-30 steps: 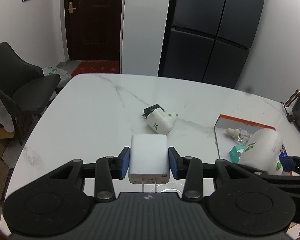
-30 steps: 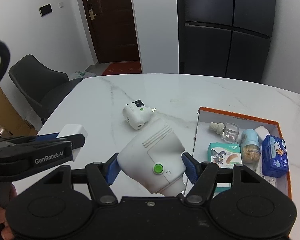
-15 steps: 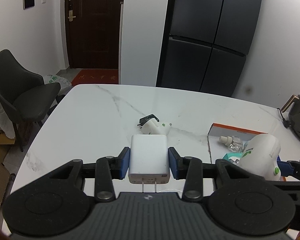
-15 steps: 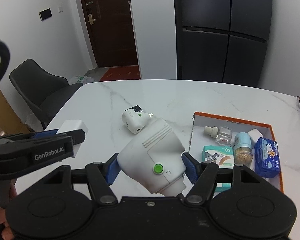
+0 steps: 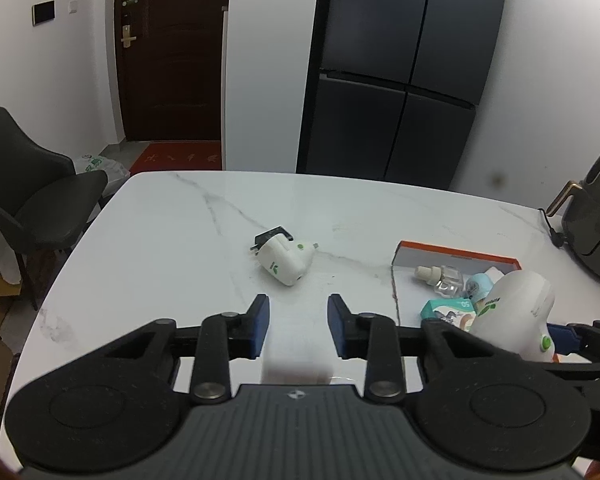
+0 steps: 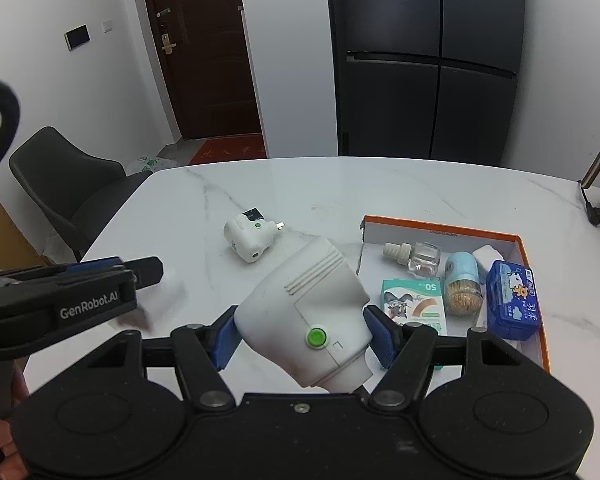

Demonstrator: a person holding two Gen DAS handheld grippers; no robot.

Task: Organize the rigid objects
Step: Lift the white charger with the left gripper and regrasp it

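The counter (image 6: 380, 184) is white marble with grey veins. Its orange-rimmed box (image 6: 440, 228) holds a blue packet (image 6: 512, 300). The white device (image 6: 304, 312) has a green button. The tongs' pads (image 6: 380, 340) are blue.

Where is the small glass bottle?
In the right wrist view, the bottle lies in the orange box, at its far left corner, beside the toothpick jar.

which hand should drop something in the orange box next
Right: the right hand-held gripper grips the large white plug-in device just beside the orange box; the left hand-held gripper is empty and farther off.
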